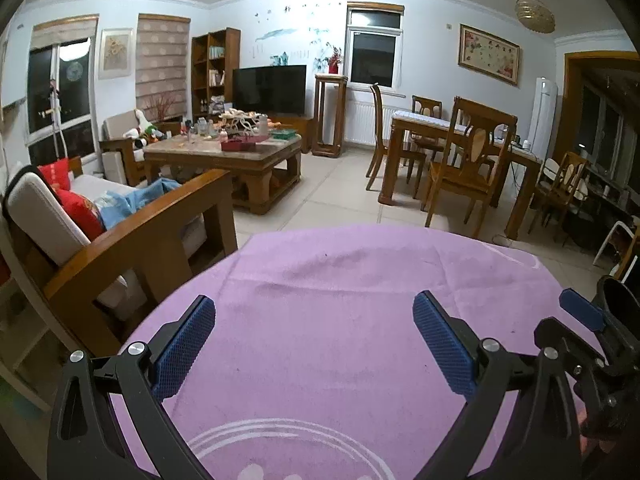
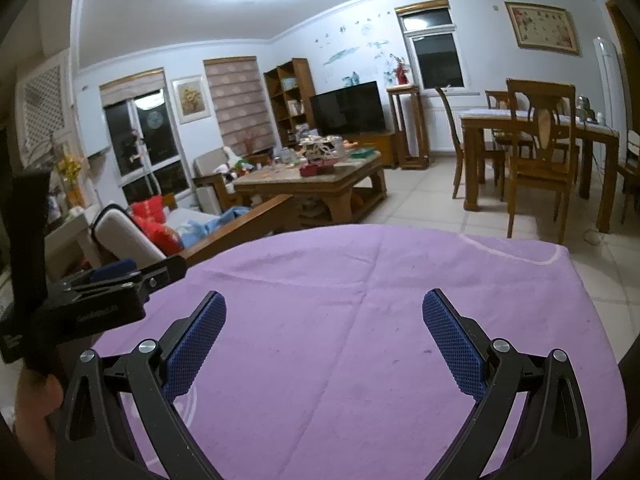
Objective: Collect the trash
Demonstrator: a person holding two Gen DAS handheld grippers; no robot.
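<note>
My left gripper (image 1: 314, 312) is open and empty, its blue pads held wide apart over a purple cloth (image 1: 340, 320) on a table. My right gripper (image 2: 324, 308) is also open and empty over the same purple cloth (image 2: 380, 320). The right gripper shows at the right edge of the left wrist view (image 1: 580, 312); the left gripper shows at the left edge of the right wrist view (image 2: 116, 276). I see no trash on the cloth. A cluttered wooden coffee table (image 1: 224, 152) stands across the room, also seen in the right wrist view (image 2: 320, 176).
A wooden-armed sofa (image 1: 132, 232) with red cushions and blue cloth stands left. A dining table (image 1: 460, 144) with chairs (image 1: 464, 168) stands right. A TV (image 1: 270, 88), bookshelf (image 1: 214, 72) and tiled floor (image 1: 340, 192) lie beyond.
</note>
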